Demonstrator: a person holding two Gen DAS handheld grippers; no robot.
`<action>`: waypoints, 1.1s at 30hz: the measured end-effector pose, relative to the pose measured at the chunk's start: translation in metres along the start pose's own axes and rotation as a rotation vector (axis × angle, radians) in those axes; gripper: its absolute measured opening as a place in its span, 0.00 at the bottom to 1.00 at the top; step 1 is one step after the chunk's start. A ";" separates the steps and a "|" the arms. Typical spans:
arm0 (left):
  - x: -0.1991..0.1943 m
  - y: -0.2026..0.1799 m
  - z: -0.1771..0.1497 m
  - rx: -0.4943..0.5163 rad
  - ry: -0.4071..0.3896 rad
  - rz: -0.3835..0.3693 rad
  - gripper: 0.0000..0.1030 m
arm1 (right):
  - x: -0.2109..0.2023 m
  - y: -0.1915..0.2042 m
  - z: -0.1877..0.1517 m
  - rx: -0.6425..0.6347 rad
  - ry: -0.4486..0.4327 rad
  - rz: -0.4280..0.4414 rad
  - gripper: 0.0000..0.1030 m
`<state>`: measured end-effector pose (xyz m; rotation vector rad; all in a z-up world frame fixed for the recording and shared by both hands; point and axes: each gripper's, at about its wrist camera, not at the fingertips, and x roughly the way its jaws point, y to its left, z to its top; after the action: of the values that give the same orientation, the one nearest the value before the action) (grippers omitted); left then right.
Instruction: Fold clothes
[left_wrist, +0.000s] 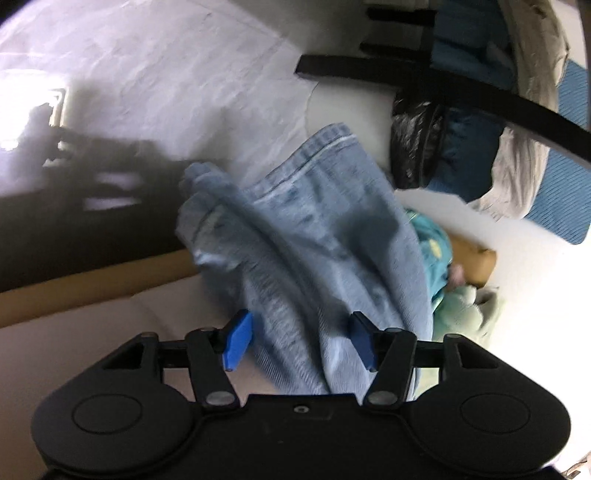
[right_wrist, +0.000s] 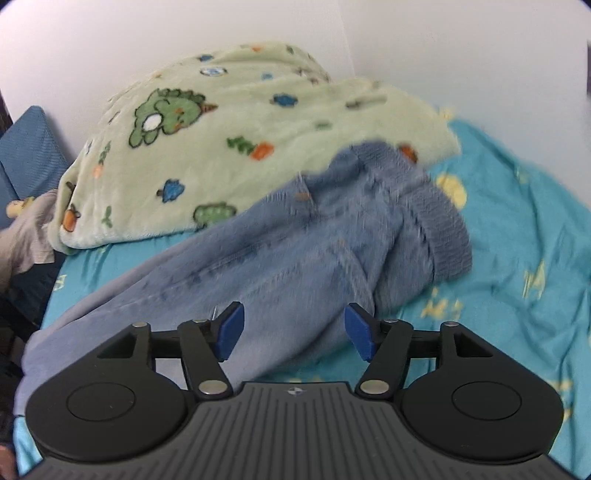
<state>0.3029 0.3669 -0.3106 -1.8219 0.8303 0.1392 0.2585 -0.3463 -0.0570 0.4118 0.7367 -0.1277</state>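
Note:
A pair of light blue jeans (right_wrist: 280, 251) lies crumpled on a turquoise bed sheet (right_wrist: 517, 236), its ribbed waistband (right_wrist: 443, 229) to the right. My right gripper (right_wrist: 293, 328) is open, its blue pads on either side of the denim close in front. In the left wrist view the jeans (left_wrist: 303, 236) hang over the bed's edge, a hemmed leg end at the top. My left gripper (left_wrist: 299, 339) is open with the denim between its blue pads (left_wrist: 236, 339). Both views are motion-blurred.
A pale green fleece blanket (right_wrist: 229, 140) with cartoon prints is heaped behind the jeans. White wall behind. Left view: floor (left_wrist: 129, 92), wooden bed frame edge (left_wrist: 92, 280), black bag (left_wrist: 417, 140), dark blue and beige clothes (left_wrist: 517, 155) on a rack.

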 end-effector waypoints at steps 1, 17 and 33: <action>0.004 0.002 0.002 -0.021 -0.012 -0.009 0.53 | 0.002 -0.004 -0.002 0.028 0.012 0.004 0.61; -0.007 -0.113 -0.036 0.527 -0.327 0.205 0.10 | -0.015 -0.028 -0.032 0.237 0.057 0.079 0.61; -0.014 -0.255 -0.326 1.329 -0.581 0.165 0.10 | 0.005 -0.080 -0.045 0.399 0.045 0.120 0.61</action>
<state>0.3515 0.1370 0.0305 -0.4113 0.4280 0.1538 0.2139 -0.4013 -0.1157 0.8403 0.7286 -0.1529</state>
